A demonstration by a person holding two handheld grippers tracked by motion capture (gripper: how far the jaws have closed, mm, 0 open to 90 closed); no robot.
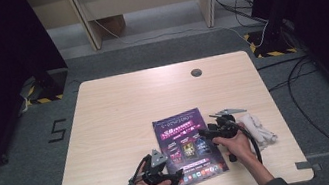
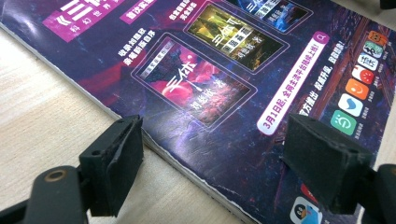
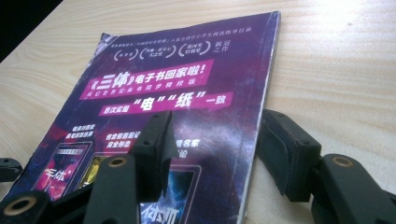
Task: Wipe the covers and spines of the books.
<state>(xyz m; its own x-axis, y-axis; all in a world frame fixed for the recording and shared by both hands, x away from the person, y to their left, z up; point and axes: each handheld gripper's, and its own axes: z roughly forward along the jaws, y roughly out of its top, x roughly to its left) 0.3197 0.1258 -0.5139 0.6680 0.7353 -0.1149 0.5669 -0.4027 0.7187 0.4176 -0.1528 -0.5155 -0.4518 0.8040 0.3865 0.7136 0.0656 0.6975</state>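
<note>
The magazine [image 1: 189,145] lies flat and closed on the worktop [image 1: 120,110], cover up, its top edge turned slightly away from square with the worktop's near edge. Its cover is dark purple with magenta title bands, white Chinese lettering, three framed pictures in a row and a strip of small coloured app icons along the bottom. It sits near the worktop's front edge, right of centre, and its corners and page edges look a little worn.

One magazine [image 1: 189,146], one white cloth [image 1: 259,128], two tools
</note>
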